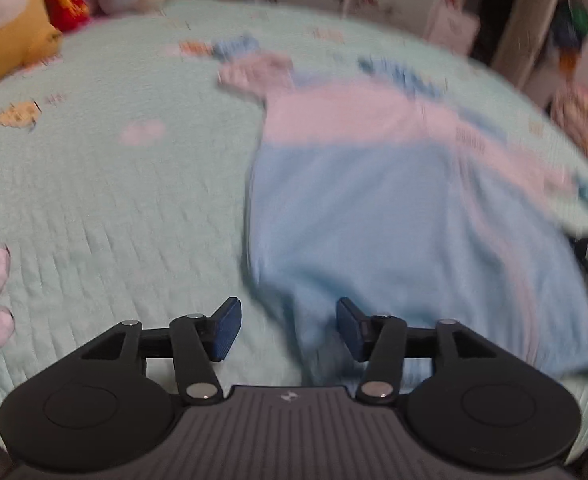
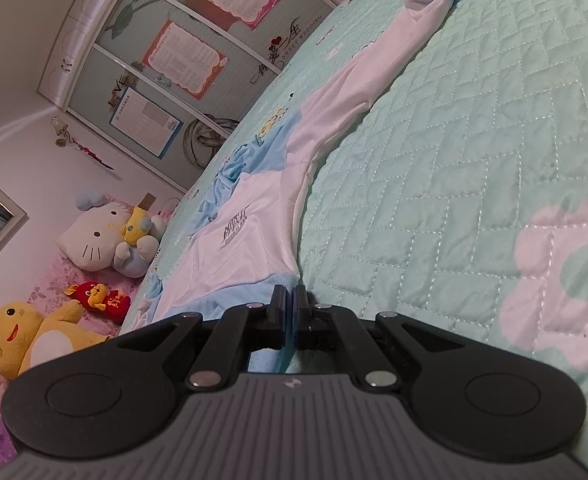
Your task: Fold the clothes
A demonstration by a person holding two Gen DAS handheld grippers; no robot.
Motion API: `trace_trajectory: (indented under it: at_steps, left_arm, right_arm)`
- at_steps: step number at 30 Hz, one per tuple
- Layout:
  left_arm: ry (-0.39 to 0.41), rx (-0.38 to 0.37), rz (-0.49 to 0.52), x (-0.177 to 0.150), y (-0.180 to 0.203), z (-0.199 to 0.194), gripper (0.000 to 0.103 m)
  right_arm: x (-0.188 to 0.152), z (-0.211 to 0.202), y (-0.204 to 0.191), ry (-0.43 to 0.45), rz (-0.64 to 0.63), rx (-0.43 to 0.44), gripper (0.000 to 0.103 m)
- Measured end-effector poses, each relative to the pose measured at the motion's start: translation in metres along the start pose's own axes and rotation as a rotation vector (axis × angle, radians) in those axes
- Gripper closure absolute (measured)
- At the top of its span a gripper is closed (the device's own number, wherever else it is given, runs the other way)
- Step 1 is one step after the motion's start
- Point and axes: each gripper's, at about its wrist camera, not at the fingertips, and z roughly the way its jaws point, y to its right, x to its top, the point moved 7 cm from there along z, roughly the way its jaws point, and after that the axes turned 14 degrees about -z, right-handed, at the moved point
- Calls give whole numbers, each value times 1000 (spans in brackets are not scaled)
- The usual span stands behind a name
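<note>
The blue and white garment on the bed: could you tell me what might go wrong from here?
1. The right gripper is shut on the blue and white garment at its edge; a tug could slip the thin fabric free.
2. The left gripper is open over the lower hem, holding nothing, so that side may sag or bunch.
3. The sleeve trails across the quilt and could drag.

On the bed [image 1: 93,200] ahead of me the garment [image 1: 374,220] lies spread flat, its near hem just in front of my left claw [image 1: 287,330], whose pads hang apart above it. My right claw [image 2: 289,312] is clamped on the garment's edge, and stuffed toys [image 2: 105,236] sit beyond the bed's left side.
</note>
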Motion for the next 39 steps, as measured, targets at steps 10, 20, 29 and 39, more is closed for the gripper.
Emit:
trace_trajectory:
  at_steps: [10, 20, 29, 39]
  left_arm:
    - [16, 65, -42, 4, -16, -12, 54]
    - [112, -166, 162, 32, 78, -10, 43]
    - [36, -199, 238, 57, 106, 61, 43]
    - [51, -496, 239, 21, 105, -4, 45]
  right_arm:
    - [-1, -3, 0, 3, 3, 6, 103]
    - [1, -8, -4, 9, -1, 23, 95]
    - [7, -21, -81, -53, -406, 89, 75]
    - [-48, 35, -189, -445, -683, 507, 78]
